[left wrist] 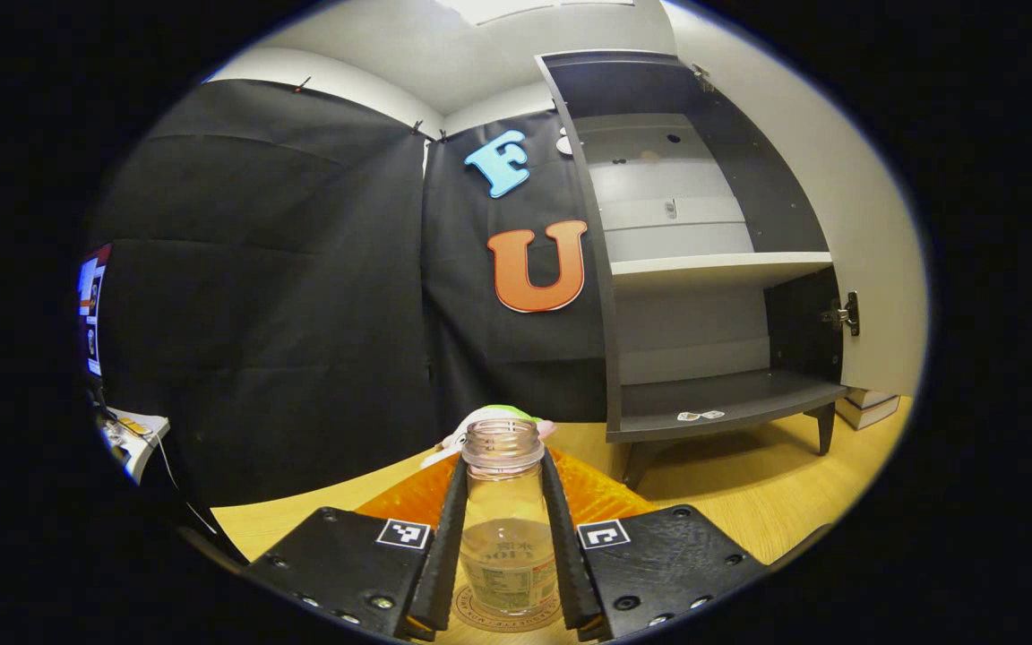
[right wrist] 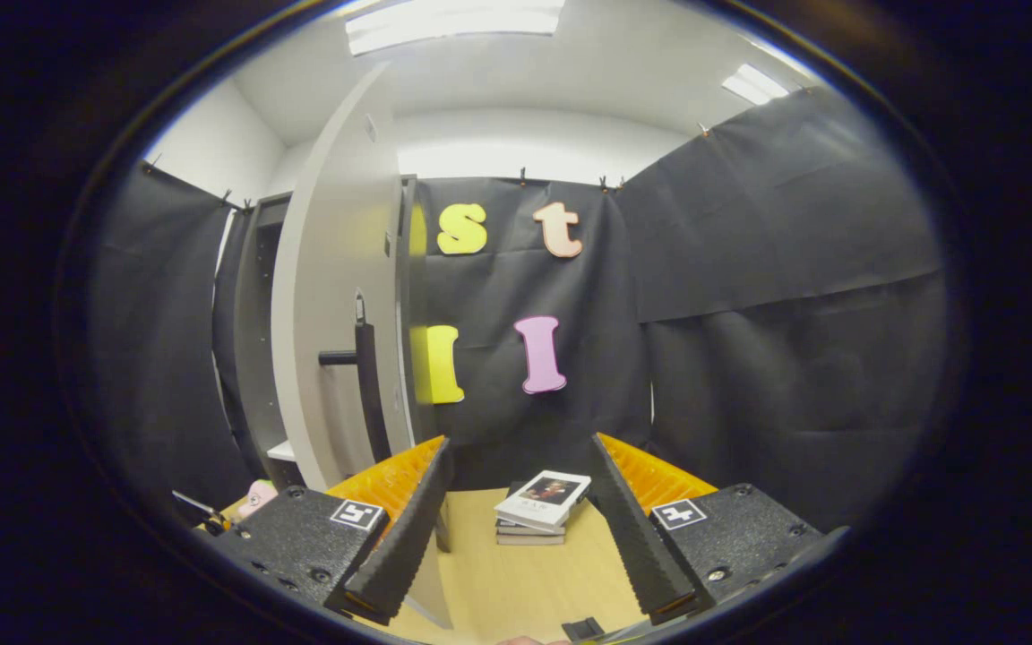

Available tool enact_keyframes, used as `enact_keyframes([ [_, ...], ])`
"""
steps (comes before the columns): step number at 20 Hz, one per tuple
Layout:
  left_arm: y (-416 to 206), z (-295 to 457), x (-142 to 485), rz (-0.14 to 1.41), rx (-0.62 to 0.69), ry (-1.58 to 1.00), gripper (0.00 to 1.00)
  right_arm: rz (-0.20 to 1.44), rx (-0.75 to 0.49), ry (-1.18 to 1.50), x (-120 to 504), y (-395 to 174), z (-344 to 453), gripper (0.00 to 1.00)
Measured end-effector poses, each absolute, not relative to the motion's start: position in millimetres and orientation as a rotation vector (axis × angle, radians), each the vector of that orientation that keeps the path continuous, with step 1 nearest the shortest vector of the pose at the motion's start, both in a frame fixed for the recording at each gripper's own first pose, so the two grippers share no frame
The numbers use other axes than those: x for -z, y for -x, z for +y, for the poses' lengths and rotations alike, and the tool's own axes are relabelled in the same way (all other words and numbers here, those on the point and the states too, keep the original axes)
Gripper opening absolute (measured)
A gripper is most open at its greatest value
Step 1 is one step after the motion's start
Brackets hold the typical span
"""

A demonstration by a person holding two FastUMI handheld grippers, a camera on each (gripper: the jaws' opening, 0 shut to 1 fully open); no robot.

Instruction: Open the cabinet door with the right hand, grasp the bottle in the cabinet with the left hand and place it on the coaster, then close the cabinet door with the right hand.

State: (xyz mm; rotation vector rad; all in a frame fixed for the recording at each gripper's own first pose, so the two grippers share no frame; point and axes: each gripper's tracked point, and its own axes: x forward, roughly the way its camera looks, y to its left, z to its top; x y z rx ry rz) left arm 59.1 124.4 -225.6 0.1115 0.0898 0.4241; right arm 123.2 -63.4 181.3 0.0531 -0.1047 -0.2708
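The left tongs are clamped on the clear, capless glass bottle, one finger pressing each side of its body. The bottle stands upright, its long axis vertical, and its base sits over the round brown coaster on the pale wooden bench; whether the base already rests on the coaster or hangs just above it cannot be told. Well beyond it and to the right in the left gripper view, the dark grey cabinet stands open, its shelves bare.

The right tongs are spread wide and hold nothing. In the right gripper view the pale cabinet door stands swung out, up and to the left of these tongs, with its dark vertical bar handle on the face turned towards them. A stack of books lies on the bench straight ahead between the fingers.

The bottle looks as good as placed, so the left tongs need to let go. The door then lies nearer the right tongs, which must travel left to reach the handle.
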Motion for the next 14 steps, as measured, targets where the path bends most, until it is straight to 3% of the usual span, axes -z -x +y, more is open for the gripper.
enact_keyframes([
  [5,-55.5,119.6,225.3,0.102,-0.402,-0.12,0.47,-0.106,0.265,-0.053,-181.7,-126.5,-61.1,0.94],
  [8,-56.7,119.4,229.0,0.116,-0.386,-0.119,0.67,-0.108,0.258,-0.055,-180.8,-128.7,-59.3,0.94],
  [10,-57.3,118.8,230.1,0.129,-0.377,-0.114,0.72,-0.105,0.258,-0.058,-179.2,-129.0,-60.2,0.94],
  [12,-56.9,122.1,226.9,0.124,-0.379,-0.111,0.87,-0.108,0.253,-0.065,-179.1,-129.2,-60.2,0.94],
  [14,-56.2,125.1,224.8,0.126,-0.382,-0.114,0.93,-0.113,0.251,-0.072,-178.1,-128.1,-61.6,0.94],
])
